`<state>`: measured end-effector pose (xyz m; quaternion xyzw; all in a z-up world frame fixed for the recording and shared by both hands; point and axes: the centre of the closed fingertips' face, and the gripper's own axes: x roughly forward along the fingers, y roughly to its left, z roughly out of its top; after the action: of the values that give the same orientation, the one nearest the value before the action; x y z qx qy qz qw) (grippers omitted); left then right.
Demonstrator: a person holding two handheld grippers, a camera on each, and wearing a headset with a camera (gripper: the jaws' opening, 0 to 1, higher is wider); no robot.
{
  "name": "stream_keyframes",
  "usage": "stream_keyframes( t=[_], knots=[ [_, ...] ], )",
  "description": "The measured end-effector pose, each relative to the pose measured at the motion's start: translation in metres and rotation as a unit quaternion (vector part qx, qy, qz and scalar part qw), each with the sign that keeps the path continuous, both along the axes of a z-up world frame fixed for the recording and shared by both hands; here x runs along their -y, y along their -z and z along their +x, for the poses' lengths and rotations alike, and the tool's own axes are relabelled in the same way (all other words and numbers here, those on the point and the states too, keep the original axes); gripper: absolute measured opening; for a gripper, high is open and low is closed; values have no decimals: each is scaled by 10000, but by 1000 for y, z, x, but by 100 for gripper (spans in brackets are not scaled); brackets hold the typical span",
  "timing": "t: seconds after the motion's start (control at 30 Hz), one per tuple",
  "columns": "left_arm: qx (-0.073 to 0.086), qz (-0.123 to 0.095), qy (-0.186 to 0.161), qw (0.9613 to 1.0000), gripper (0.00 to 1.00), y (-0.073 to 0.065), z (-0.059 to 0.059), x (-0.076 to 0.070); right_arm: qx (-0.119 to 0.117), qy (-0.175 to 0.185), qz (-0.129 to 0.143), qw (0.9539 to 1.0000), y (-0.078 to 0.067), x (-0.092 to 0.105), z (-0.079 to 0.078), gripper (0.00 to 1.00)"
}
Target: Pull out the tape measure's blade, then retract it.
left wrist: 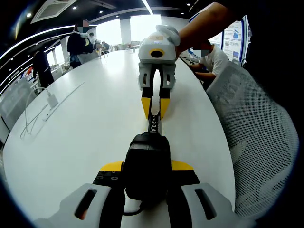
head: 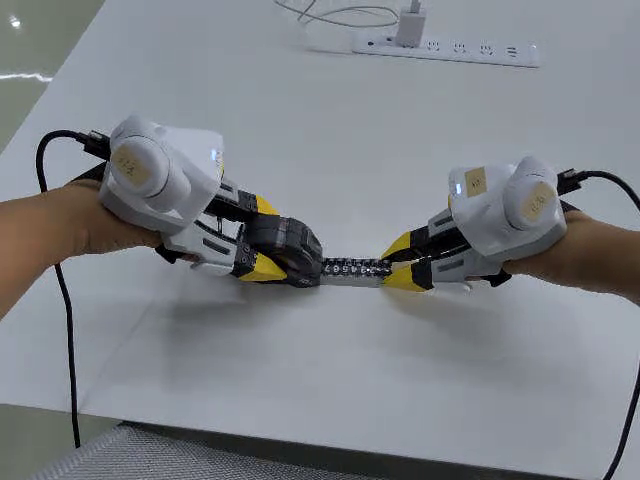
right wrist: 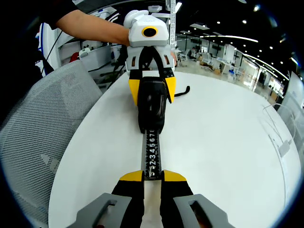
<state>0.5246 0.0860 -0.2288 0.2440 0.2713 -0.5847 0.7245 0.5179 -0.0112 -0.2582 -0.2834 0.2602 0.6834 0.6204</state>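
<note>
Here we are at the white table (head: 330, 130), both hands in play. The left tongs (head: 264, 238) are clamped on the dark tape (head: 290, 250), one yellow tip on each side of the case. The right tongs (head: 398, 262) face them from across and are pinched together on the free end of the blade (head: 352, 268).

A short stretch of blade is out, running straight between the two sets of tongs, low over the table (whether it touches the top, I can't tell).

In the right gripper view the blade (right wrist: 152, 152) is black with white numerals. It runs from the yellow tips up into the mouth of the tape (right wrist: 152, 107), which sits between the left tongs (right wrist: 152, 90).

In the left gripper view the case (left wrist: 147, 166) sits snug between the jaws, and the right tongs (left wrist: 155, 110) grip the blade's end just ahead.

The left hand (head: 90, 215) and the right hand (head: 590, 255) each wrap a gripper body, with black cables trailing off both.

At the far edge of the table lies a white power strip (head: 445, 46) with a charger (head: 410, 25) plugged in. A grey mesh chair (left wrist: 256, 142) stands beside the table.
</note>
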Motion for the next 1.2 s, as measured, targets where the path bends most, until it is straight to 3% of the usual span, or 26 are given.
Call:
stream_keyframes(
  t=[1.2],
  knots=[
    [32, 15, 30, 10000, 28, 1, 0, 2, -7, 294, -208, 9993, 4, 67, 9, 7]
  ],
)
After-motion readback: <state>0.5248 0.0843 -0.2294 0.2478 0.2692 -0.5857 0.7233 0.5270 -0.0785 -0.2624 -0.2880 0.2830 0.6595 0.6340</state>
